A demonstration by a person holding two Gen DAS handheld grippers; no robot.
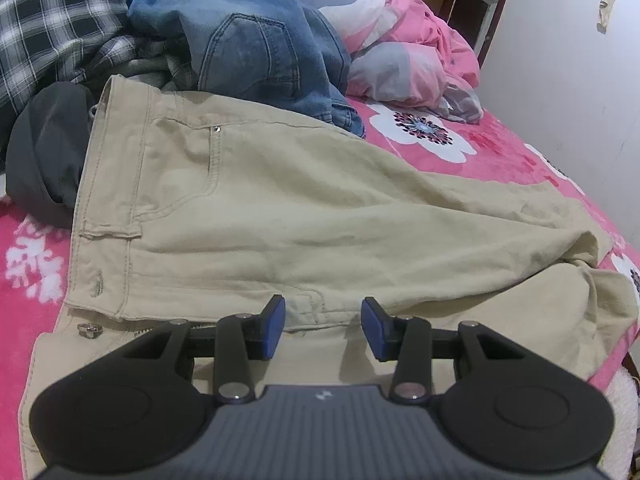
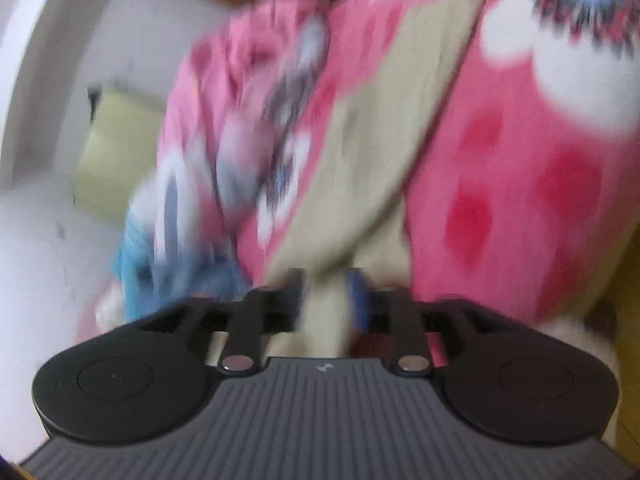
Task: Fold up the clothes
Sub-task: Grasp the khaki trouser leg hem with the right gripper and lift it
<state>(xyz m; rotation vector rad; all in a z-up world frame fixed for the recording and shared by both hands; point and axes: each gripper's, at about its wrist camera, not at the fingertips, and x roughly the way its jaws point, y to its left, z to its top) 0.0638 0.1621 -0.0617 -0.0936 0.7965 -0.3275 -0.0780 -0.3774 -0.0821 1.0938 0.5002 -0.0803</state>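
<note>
Beige trousers [image 1: 256,216] lie spread on the pink flowered bed cover, waistband to the left, legs running right. My left gripper [image 1: 323,326] hovers open just above the fly area near the front edge, with nothing between its blue pads [image 1: 274,328]. In the blurred right wrist view my right gripper [image 2: 326,292] is shut on a bunched strip of the beige trousers [image 2: 384,128], which stretches away up the frame over the pink cover.
A pile of clothes sits behind the trousers: blue jeans [image 1: 256,36], a checked shirt [image 1: 52,28], a dark garment [image 1: 48,148]. A crumpled pink quilt [image 1: 404,40] lies at the back right by the white wall [image 1: 568,60]. The bed cover [image 1: 460,156] shows to the right.
</note>
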